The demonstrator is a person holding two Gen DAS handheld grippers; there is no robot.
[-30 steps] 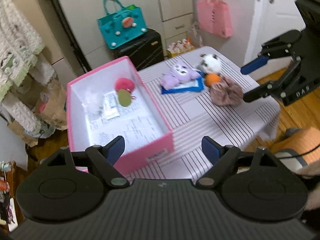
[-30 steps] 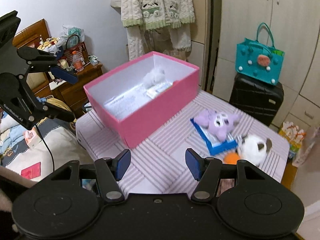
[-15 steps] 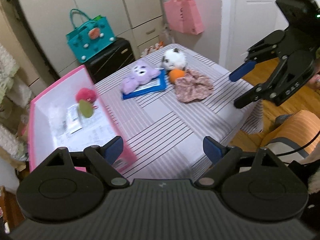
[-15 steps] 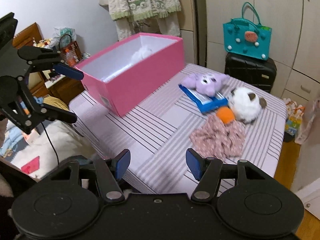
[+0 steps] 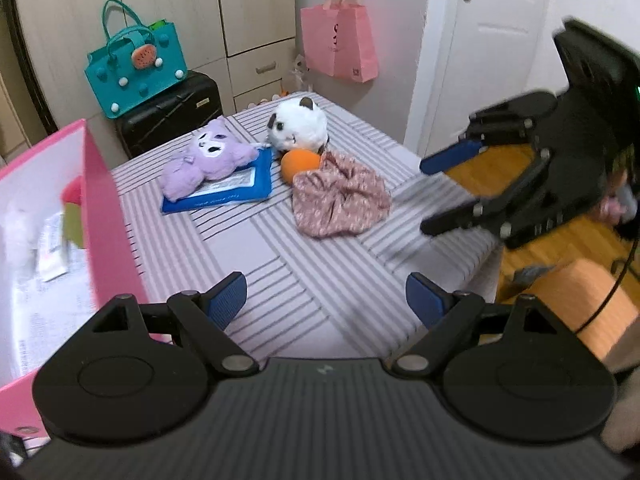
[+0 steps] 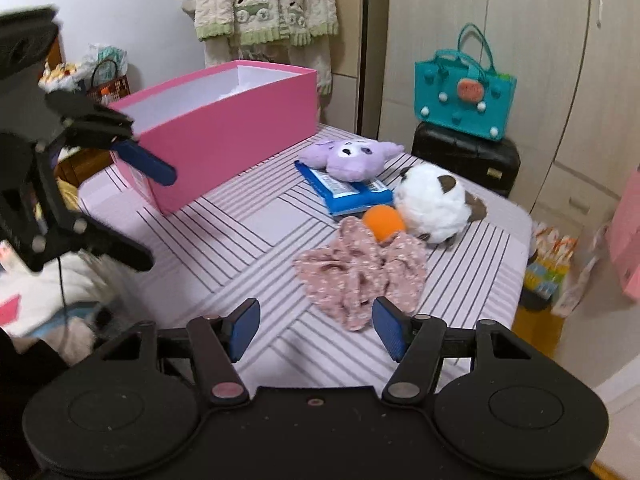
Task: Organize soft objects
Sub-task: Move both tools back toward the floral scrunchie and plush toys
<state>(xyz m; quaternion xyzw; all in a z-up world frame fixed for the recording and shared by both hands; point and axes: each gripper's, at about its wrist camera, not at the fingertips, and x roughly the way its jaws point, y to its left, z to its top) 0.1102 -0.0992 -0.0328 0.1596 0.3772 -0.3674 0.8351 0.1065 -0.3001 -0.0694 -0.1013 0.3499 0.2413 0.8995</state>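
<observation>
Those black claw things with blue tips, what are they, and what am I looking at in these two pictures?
They are hand-held grabbers, one in each of a person's hands, each carrying a camera that looks along its two fingers. One picture comes from the left claw, the other from the right claw; each also catches the other claw at its edge. Both are open and hold nothing; the right one's jaws have just been opening. On the striped table lie a purple plush on a blue pouch, a white plush, an orange ball and a pink cloth. A pink box stands beside them.

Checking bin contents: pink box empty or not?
Not empty. The left wrist view shows the pink box open-topped, holding a red plush, a packet and printed paper.
</observation>
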